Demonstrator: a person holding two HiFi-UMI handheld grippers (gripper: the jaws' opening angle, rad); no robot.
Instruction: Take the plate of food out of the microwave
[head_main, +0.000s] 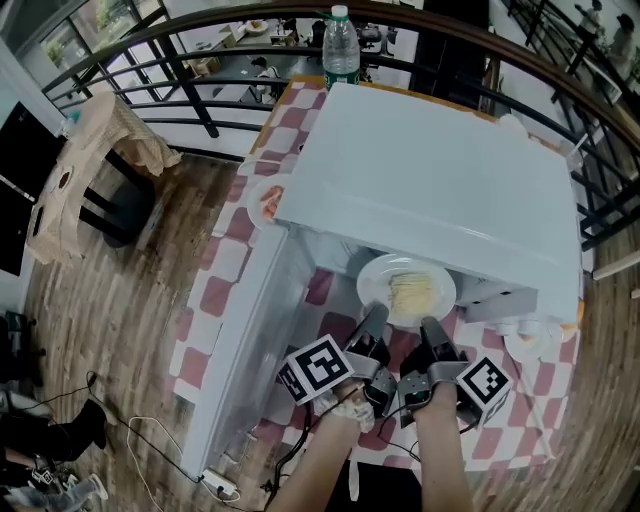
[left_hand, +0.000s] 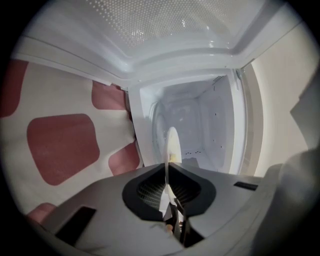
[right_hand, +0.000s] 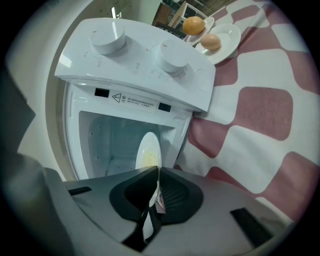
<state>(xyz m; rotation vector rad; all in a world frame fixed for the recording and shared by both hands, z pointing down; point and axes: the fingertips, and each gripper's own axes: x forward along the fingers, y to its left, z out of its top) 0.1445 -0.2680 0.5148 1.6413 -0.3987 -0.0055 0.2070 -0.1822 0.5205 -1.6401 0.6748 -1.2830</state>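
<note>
Over the checked tablecloth (head_main: 215, 295), a round white plate (head_main: 375, 285) carries pale noodles (head_main: 412, 293).

Two matching tools here. The left claw (head_main: 377, 314) and the right claw (head_main: 431, 327) both have dark, tapered fingers running out of grey housings. Each one carries a white cube printed with black square markers, the left cube (head_main: 318, 368) and the right cube (head_main: 483, 388). Up close the shells are smooth grey plastic, with black ribbed pads (left_hand: 150, 189) set in rounded hollows. A dark rectangular slot (right_hand: 248, 220) is cut into the right shell. A pale wrap (head_main: 352, 408) sits at the left wrist.
</note>
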